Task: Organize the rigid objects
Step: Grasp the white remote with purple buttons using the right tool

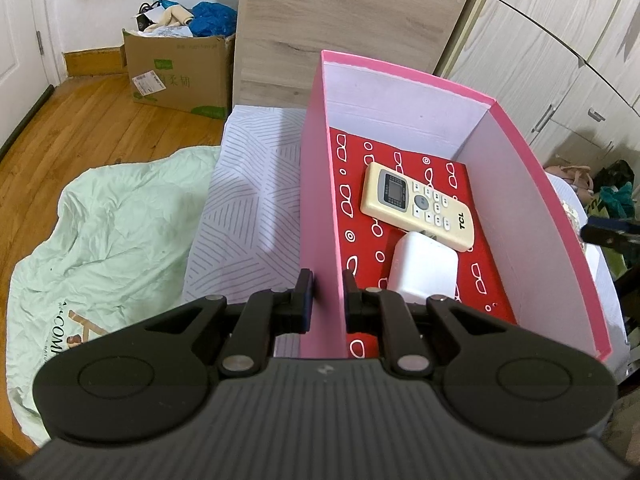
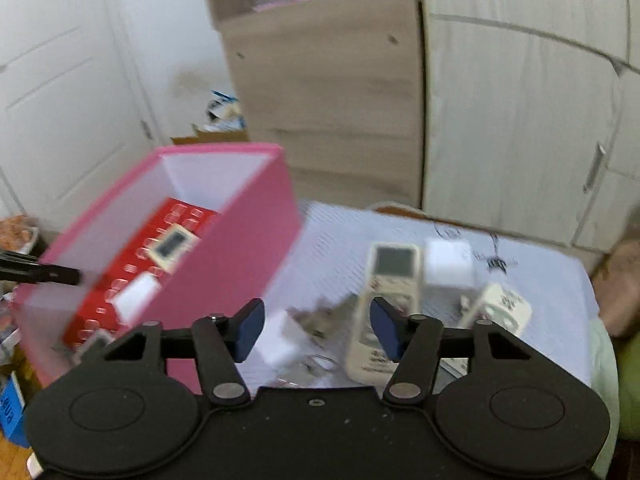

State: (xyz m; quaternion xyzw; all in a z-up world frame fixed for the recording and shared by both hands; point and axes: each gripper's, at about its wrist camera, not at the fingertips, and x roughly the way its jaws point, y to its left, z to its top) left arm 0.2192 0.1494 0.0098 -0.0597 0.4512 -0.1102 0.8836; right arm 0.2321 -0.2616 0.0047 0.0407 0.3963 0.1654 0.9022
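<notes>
Left tool clamps pink box wall — right tool wide, empty.

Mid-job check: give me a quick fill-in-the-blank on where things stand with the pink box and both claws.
1. The left claw is clamped on the pink box's ____.
2. Inside the box, a cream remote and a white ____ lie on the red patterned bottom.
3. The right claw is ____, with nothing between its fingers.
4. Another remote lies ____ the box, on the striped cloth.

Missing words: wall; charger block; open; outside
</notes>
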